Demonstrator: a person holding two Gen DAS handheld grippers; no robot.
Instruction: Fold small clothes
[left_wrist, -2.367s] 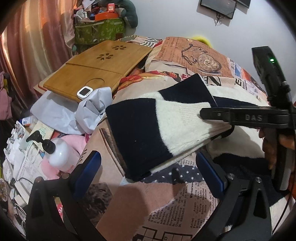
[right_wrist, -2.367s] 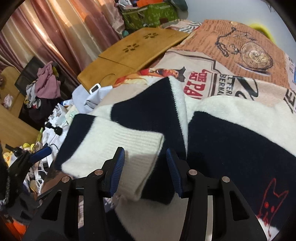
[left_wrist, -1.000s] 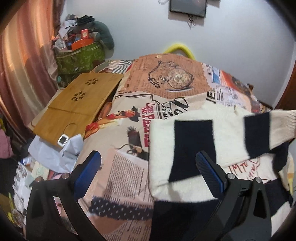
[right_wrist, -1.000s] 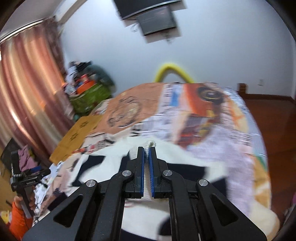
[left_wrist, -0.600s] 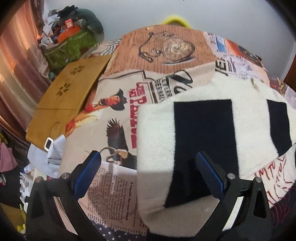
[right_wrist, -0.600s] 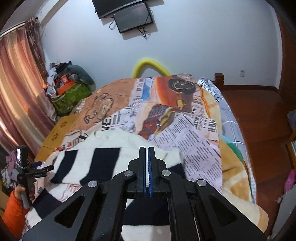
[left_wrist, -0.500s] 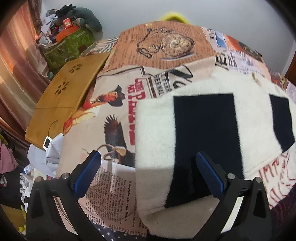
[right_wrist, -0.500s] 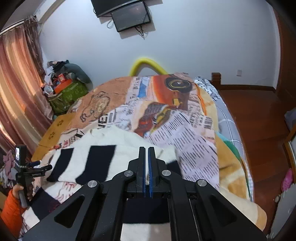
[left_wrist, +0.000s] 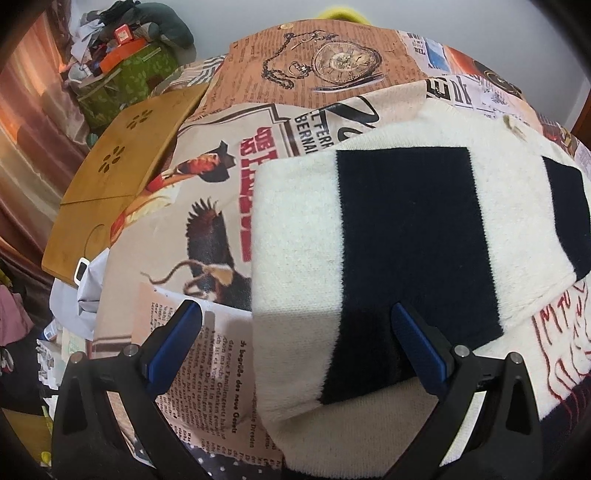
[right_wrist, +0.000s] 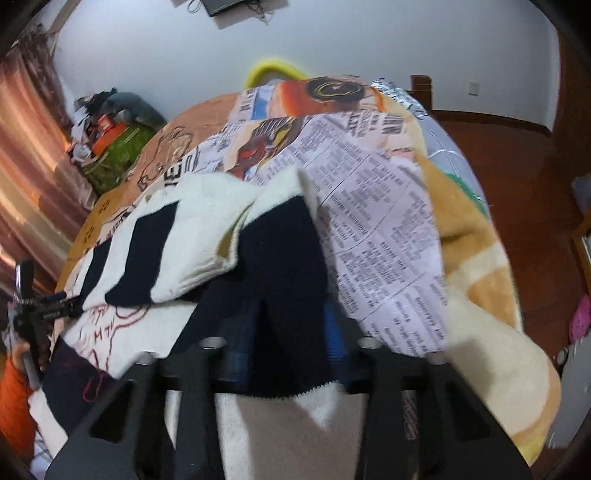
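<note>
Right wrist view: right gripper (right_wrist: 288, 343) looked spread around a dark sleeve (right_wrist: 284, 266); left gripper (left_wrist: 295, 343) hung spread over the sweater (left_wrist: 295, 229). Sleeve-folding step; next, tuck at nine o'clock.

"BERNAL" and German newsprint "begrüße das neue Gesetz" on the bedspread (left_wrist: 207, 229)
</note>
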